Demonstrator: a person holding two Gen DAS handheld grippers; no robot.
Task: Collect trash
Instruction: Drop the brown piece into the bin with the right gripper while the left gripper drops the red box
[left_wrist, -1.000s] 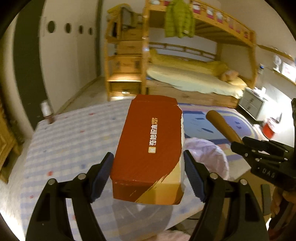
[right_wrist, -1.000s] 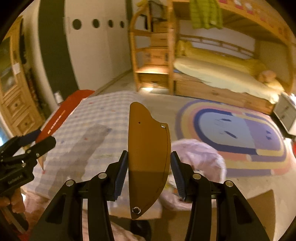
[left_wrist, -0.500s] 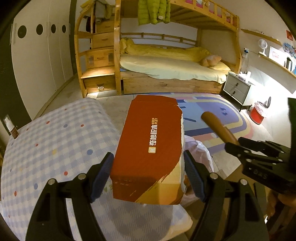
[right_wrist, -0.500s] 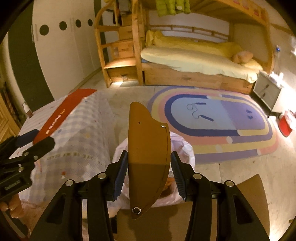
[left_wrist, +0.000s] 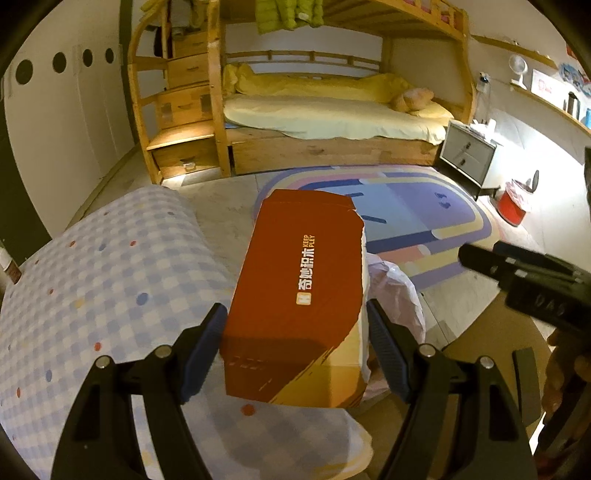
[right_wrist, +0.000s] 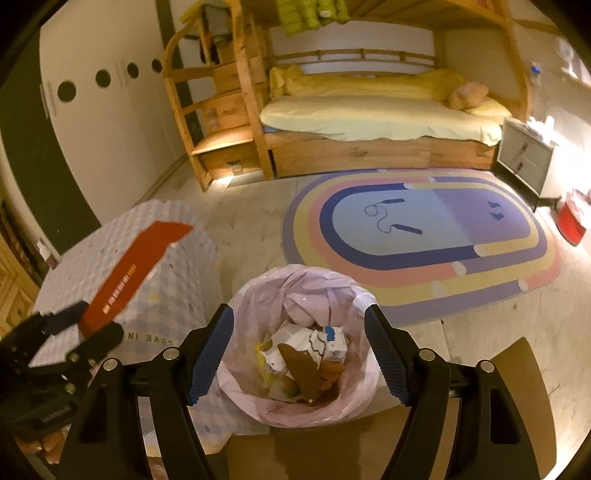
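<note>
My left gripper (left_wrist: 295, 350) is shut on a red and gold cardboard box (left_wrist: 295, 295), held over the edge of the checked table (left_wrist: 92, 295). The box also shows in the right wrist view (right_wrist: 129, 269), at the left. My right gripper (right_wrist: 299, 354) is open and empty, directly above a trash bin lined with a pink bag (right_wrist: 332, 288). A brown cardboard piece (right_wrist: 303, 373) lies inside the bin among white paper scraps. In the left wrist view the pink bag (left_wrist: 399, 291) peeks out right of the box.
A checked tablecloth (right_wrist: 173, 288) hangs left of the bin. A brown cardboard sheet (right_wrist: 517, 369) lies on the floor by the bin. A colourful oval rug (right_wrist: 424, 236), a bunk bed (right_wrist: 369, 110), a grey nightstand (right_wrist: 524, 158) and a red bin (right_wrist: 570, 221) stand beyond.
My right gripper has opened and the brown cardboard piece has dropped into the bin. Both grippers have swung right, towards the bin; the left still holds the box.
</note>
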